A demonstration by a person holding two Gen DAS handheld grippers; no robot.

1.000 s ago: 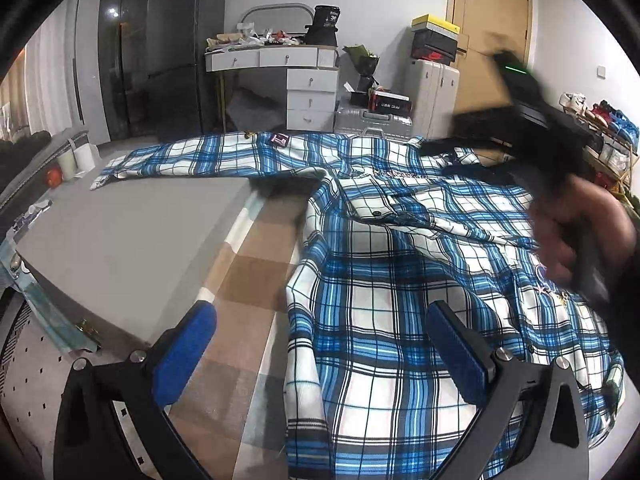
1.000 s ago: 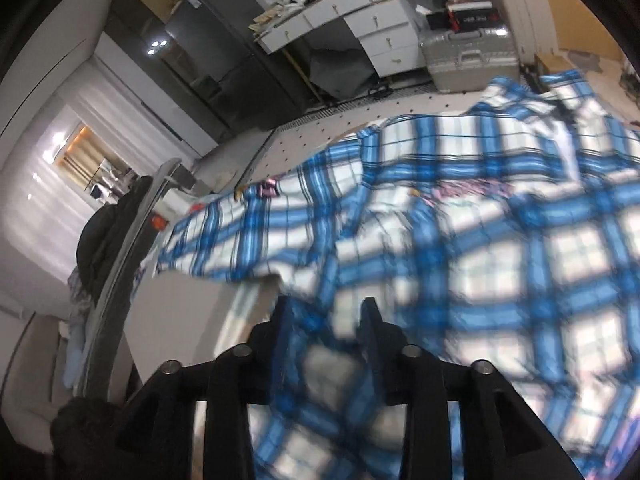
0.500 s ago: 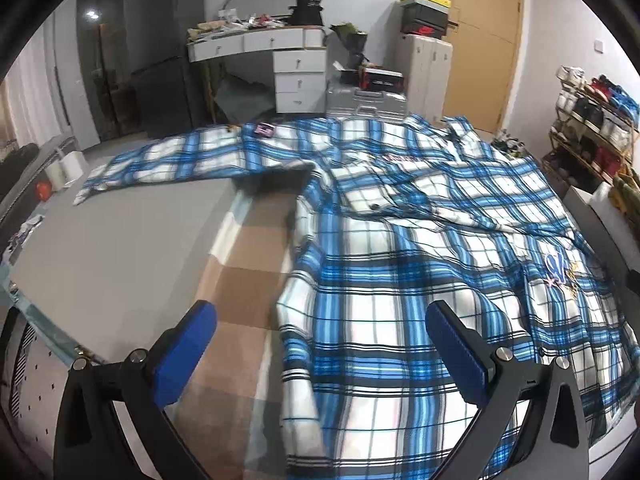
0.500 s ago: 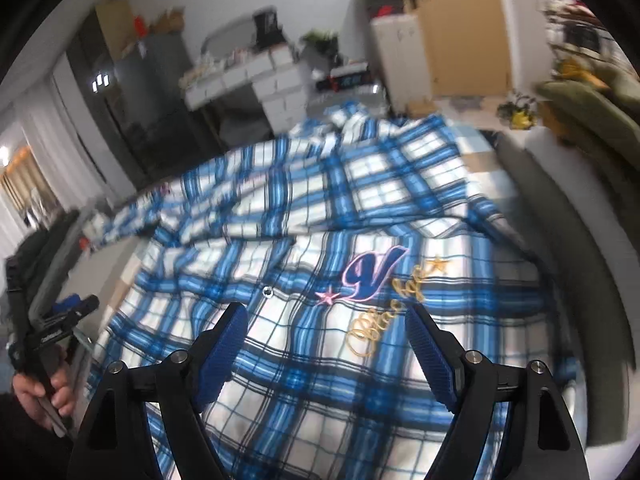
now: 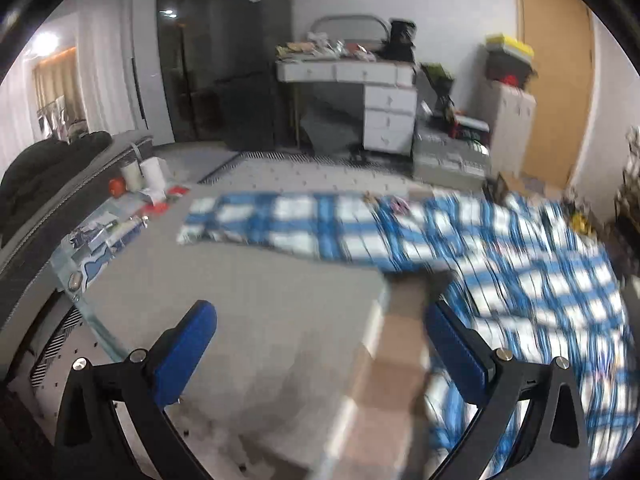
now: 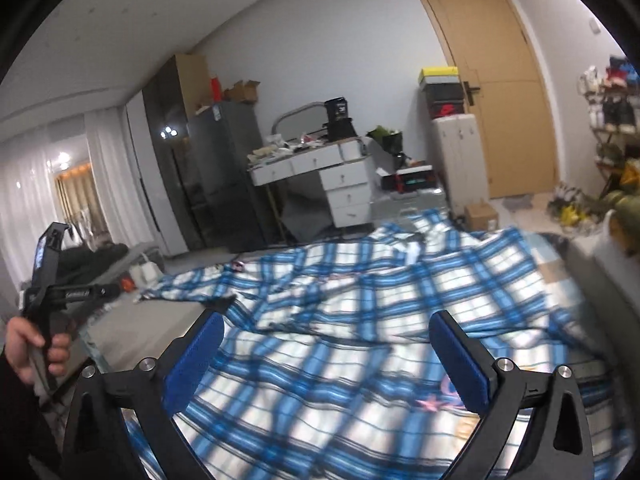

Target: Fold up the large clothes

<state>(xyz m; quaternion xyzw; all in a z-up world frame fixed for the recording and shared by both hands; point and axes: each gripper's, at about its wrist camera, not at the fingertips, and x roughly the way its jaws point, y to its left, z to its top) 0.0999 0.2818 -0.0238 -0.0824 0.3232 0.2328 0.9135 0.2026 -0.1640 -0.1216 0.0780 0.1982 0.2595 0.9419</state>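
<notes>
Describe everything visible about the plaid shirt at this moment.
The plaid shirt is blue, white and dark check, of thin woven-looking cloth. It lies spread and wrinkled on the grey surface, one sleeve stretched out flat to the left. Embroidered script and a pink star show near its lower right. Neither tool touches it.

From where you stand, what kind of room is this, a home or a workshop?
Most likely a lived-in room at home, doubling as a work area. A blue-and-white plaid shirt lies spread on a grey table, a white desk with drawers is cluttered, and a tan wooden door stands behind.
</notes>
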